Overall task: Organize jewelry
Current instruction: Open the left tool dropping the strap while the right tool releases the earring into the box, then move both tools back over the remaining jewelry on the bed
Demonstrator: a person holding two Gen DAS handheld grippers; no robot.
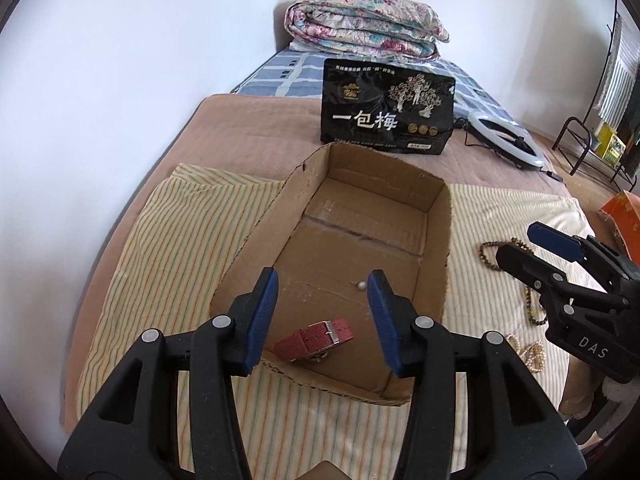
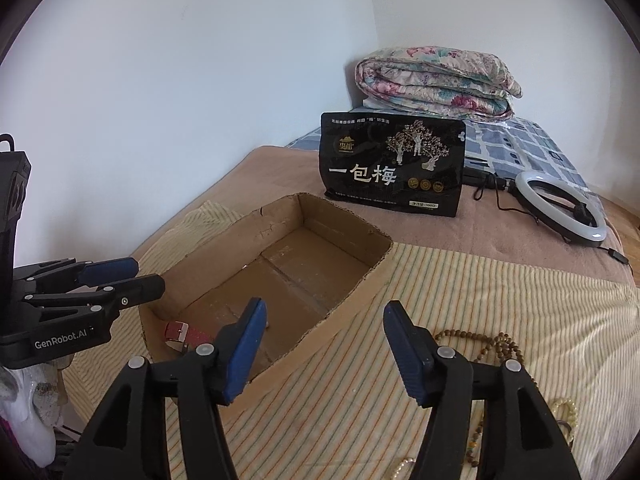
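Observation:
An open cardboard box (image 1: 438, 240) sits on a striped cloth (image 1: 168, 248). Inside lie a red watch strap (image 1: 314, 338) and a small pearl earring (image 1: 361, 285). My left gripper (image 1: 323, 292) is open and empty, hovering above the box's near end. My right gripper (image 2: 324, 322) is open and empty, above the cloth beside the box's right wall (image 2: 352, 300). A brown bead necklace (image 2: 486, 346) and pale pearl beads (image 2: 566, 410) lie on the cloth to the right. The strap also shows in the right wrist view (image 2: 184, 332).
A black snack bag (image 1: 386, 108) stands behind the box. A ring light (image 1: 506, 138) lies to its right. A folded floral quilt (image 1: 364, 24) sits at the bed's far end. A white wall runs along the left. An orange box (image 1: 622, 210) sits at far right.

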